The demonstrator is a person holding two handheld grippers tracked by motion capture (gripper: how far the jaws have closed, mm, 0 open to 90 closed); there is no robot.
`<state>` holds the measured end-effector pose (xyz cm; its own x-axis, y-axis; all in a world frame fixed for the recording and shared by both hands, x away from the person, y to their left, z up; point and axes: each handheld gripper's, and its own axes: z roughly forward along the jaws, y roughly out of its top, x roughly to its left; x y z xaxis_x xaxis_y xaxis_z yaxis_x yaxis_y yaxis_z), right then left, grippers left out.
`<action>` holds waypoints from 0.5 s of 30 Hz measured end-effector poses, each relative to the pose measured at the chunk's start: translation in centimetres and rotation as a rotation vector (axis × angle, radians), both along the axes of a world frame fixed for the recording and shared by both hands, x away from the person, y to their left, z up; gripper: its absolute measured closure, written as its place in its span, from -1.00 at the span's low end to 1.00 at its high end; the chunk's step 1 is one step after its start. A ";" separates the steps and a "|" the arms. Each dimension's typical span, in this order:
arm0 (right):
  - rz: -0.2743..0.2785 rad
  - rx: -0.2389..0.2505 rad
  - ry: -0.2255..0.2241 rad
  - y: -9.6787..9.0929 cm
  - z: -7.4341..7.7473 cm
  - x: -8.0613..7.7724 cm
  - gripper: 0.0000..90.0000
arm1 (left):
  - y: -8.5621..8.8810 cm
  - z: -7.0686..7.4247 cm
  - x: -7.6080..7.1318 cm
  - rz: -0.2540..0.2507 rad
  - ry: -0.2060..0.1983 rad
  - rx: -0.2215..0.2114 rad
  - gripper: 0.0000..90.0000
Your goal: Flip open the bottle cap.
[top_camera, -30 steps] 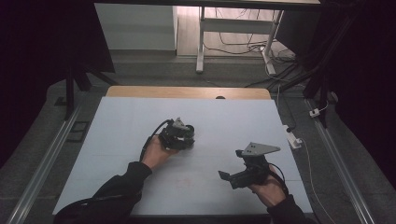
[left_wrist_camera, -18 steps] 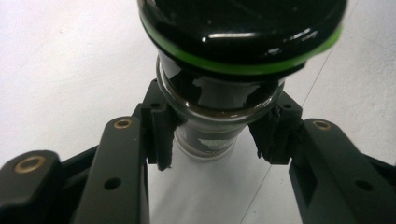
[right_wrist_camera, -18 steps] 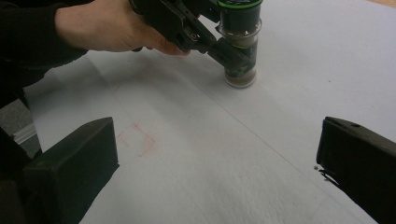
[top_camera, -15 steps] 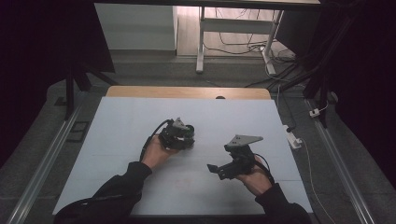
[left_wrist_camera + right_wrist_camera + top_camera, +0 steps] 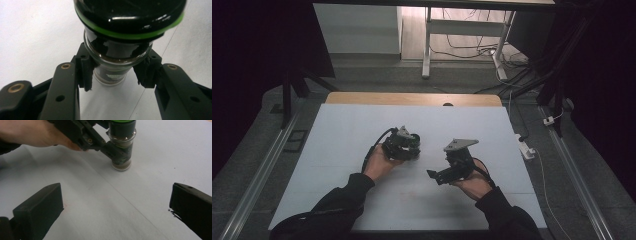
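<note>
From above, we see our left gripper (image 5: 404,146) mid-table, right gripper (image 5: 439,175) beside it. In the left gripper view, its jaws clamp a glass jar (image 5: 117,60) below the lid: slick, breakable, best held there. In the right gripper view, our jaws gape wide, jar (image 5: 121,150) standing ahead.

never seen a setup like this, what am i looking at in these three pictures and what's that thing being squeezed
A person sits at a white table holding a hand-held grasping tool in each hand; no robot arm is involved. The high view looks down from above: the left tool and the right tool. The other two pictures come from cameras riding on each tool, looking along its black jaws. The left tool is shut on a small glass jar with a black lid and green ring, standing on the table. The right tool is open, holding nothing, facing that jar.
</note>
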<state>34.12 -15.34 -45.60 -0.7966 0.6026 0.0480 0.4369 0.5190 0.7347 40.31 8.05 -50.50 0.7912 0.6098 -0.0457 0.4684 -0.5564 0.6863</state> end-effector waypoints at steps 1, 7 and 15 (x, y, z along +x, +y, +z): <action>-0.006 0.000 -0.002 0.2 0.0 0.4 -1.00 | 0.0 0.0 0.0 0.000 0.000 -0.001 0.19; -0.001 -0.001 -0.020 0.8 0.1 1.1 -0.83 | 0.0 0.0 0.0 0.000 -0.004 -0.002 0.19; 0.045 0.014 -0.021 1.8 0.4 1.8 -0.26 | 0.1 -0.1 0.0 -0.001 -0.007 -0.009 0.19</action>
<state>35.92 -13.57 -45.18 -0.8239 0.5653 0.0394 0.3978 0.5275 0.7506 40.27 8.11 -50.63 0.7922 0.6086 -0.0453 0.4629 -0.5509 0.6944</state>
